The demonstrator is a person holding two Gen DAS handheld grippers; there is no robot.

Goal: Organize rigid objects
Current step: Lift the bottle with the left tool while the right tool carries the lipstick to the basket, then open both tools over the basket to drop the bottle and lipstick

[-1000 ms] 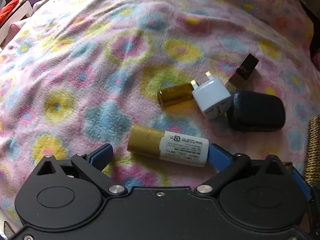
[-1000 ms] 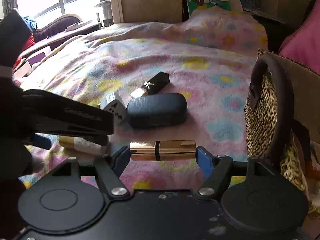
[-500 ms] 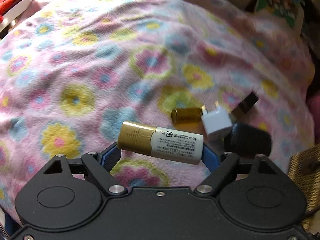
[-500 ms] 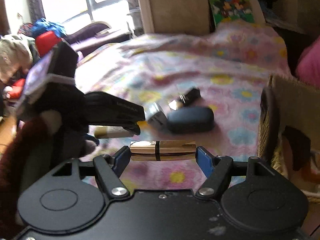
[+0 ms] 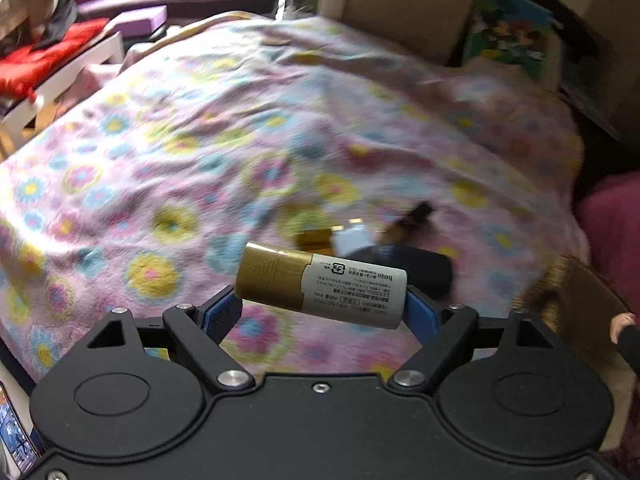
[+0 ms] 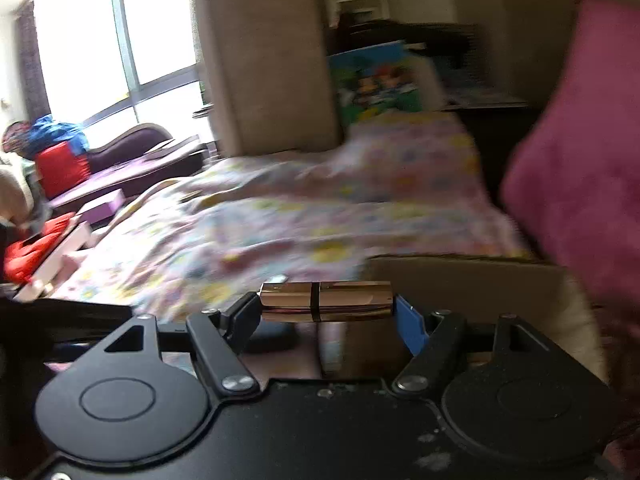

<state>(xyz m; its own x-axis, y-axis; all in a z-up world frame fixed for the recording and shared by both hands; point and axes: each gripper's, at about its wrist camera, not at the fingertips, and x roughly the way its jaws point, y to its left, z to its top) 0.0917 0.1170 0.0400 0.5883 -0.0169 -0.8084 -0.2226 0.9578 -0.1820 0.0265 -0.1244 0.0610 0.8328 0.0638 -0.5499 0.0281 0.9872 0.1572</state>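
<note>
Both grippers share one build. The left gripper (image 5: 322, 308) has a matte black body with two round housings, each marked by a raised circle, behind its fingers (image 5: 222, 312). Black link arms with silver rivets carry blue ribbed pads. The right gripper (image 6: 326, 316) matches it, with blue-padded fingers (image 6: 408, 326), and white scuffs fleck the black plate behind them.

A flowered pink blanket (image 5: 192, 168) covers the bed ahead of the tongs; beyond it to the left a bright window (image 6: 156, 40) above a purple couch (image 6: 132, 152); a beige upholstered panel (image 6: 272, 60) dead ahead; red cushions (image 5: 28, 68) far left
</note>
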